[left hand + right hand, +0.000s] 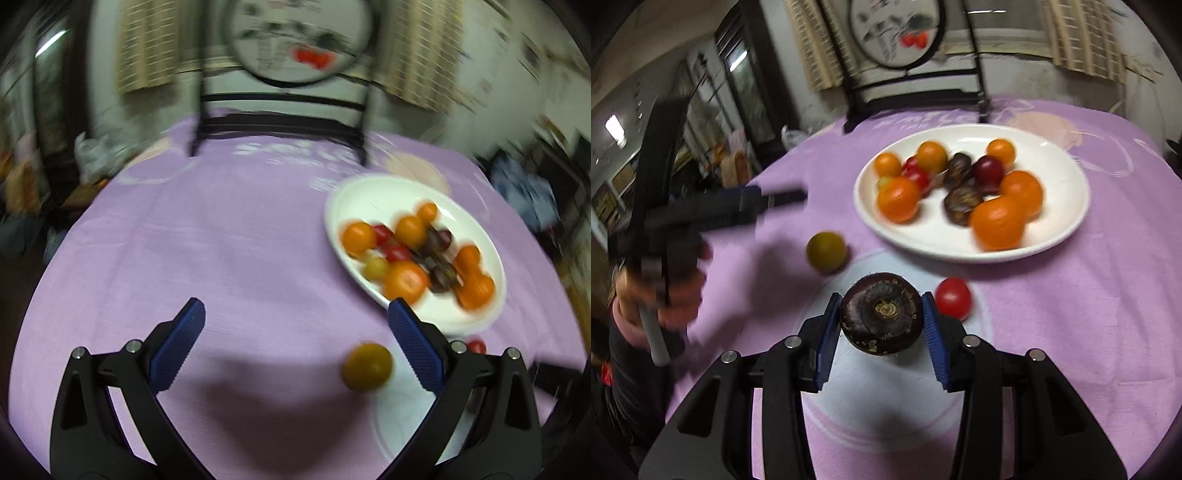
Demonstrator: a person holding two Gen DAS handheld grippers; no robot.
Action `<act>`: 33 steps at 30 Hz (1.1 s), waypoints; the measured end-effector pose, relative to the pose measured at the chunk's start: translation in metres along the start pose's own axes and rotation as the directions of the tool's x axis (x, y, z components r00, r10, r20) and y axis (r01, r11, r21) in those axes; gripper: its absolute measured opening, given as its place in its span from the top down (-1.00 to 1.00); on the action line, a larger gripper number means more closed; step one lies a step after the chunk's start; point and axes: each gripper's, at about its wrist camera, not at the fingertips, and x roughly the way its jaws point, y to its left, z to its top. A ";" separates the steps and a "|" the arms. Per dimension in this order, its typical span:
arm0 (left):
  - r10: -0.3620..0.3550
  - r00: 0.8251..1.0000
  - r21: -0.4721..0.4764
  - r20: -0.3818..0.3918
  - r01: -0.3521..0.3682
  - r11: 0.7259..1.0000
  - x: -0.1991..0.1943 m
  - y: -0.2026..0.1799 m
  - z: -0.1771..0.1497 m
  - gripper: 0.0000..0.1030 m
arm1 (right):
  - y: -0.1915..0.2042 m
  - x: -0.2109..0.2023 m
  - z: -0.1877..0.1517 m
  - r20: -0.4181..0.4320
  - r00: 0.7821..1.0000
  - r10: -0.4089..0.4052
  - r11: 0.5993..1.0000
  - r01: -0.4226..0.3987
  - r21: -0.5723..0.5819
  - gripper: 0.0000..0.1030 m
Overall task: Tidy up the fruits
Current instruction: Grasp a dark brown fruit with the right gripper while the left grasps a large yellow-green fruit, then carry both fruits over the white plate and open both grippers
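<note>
My right gripper [881, 300] is shut on a dark purple-brown round fruit [881, 314], held just above the purple tablecloth [1071, 314]. A red cherry tomato [953, 298] lies right of it, and an olive-yellow fruit [826, 252] lies to its upper left. A white plate [1052, 177] behind holds several oranges, red tomatoes and dark fruits. My left gripper [295, 306] stands open with nothing between its pads. The olive-yellow fruit [367, 367] lies on the cloth near its right finger. The plate [369, 188] sits to the upper right, and the red tomato [476, 346] peeks out behind the right finger.
A black chair [280, 122] stands at the table's far edge, with a round framed picture [295, 40] on the wall behind. In the right wrist view the left gripper [768, 199] and the person's hand [665, 295] holding it are at the left. Clutter lies beyond the table's left edge.
</note>
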 end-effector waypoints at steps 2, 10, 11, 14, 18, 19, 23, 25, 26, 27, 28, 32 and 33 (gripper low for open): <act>-0.005 1.000 0.112 -0.005 0.005 0.994 0.001 -0.019 -0.008 -0.94 | -0.004 0.000 0.000 0.000 1.000 -0.005 1.000 0.005 0.020 0.15; -0.061 0.996 0.281 -0.069 0.078 0.957 0.014 -0.058 -0.030 -0.63 | -0.002 0.004 -0.002 -0.020 0.999 -0.026 1.000 0.026 0.006 0.15; -0.055 0.995 0.283 -0.080 0.076 0.956 0.017 -0.059 -0.032 -0.55 | -0.003 0.004 -0.002 -0.020 0.999 -0.029 1.000 0.029 0.008 0.15; -0.051 0.992 0.275 -0.115 0.081 0.958 0.026 -0.059 -0.037 -0.29 | -0.005 0.005 -0.003 -0.025 0.999 -0.033 0.999 0.033 0.014 0.15; -0.029 0.992 0.283 -0.124 0.063 0.957 0.034 -0.059 -0.040 -0.23 | -0.003 0.005 -0.003 -0.030 0.999 -0.039 0.999 0.039 0.005 0.15; -0.028 0.992 0.285 -0.127 0.063 0.956 0.035 -0.059 -0.040 -0.23 | -0.003 0.006 -0.003 -0.031 0.999 -0.039 0.999 0.039 0.003 0.15; -0.028 0.989 0.291 -0.142 0.069 0.954 0.040 -0.060 -0.043 -0.09 | -0.004 0.004 -0.003 -0.024 0.999 -0.042 0.999 0.042 0.002 0.15; -0.022 0.988 0.290 -0.153 0.066 0.955 0.043 -0.059 -0.043 0.03 | -0.005 0.003 -0.002 -0.019 0.999 -0.047 0.999 0.047 0.009 0.15; -0.011 0.989 0.295 -0.150 0.055 0.954 0.044 -0.059 -0.044 0.10 | -0.006 0.003 -0.002 -0.018 0.999 -0.048 0.999 0.048 0.011 0.15; -0.002 0.989 0.298 -0.148 0.047 0.954 0.045 -0.058 -0.044 0.14 | -0.007 0.003 -0.002 -0.017 0.999 -0.051 0.999 0.051 0.013 0.15; 0.000 0.989 0.295 -0.150 0.045 0.954 0.045 -0.058 -0.044 0.14 | -0.008 0.003 -0.002 -0.016 0.998 -0.053 0.998 0.053 0.016 0.15; 0.007 0.989 0.293 -0.145 0.036 0.956 0.045 -0.056 -0.044 0.25 | -0.010 0.004 -0.002 -0.017 0.998 -0.053 0.998 0.054 0.015 0.15; 0.008 0.990 0.293 -0.143 0.034 0.955 0.045 -0.056 -0.043 0.25 | -0.010 0.004 -0.002 -0.015 0.999 -0.051 0.999 0.051 0.013 0.15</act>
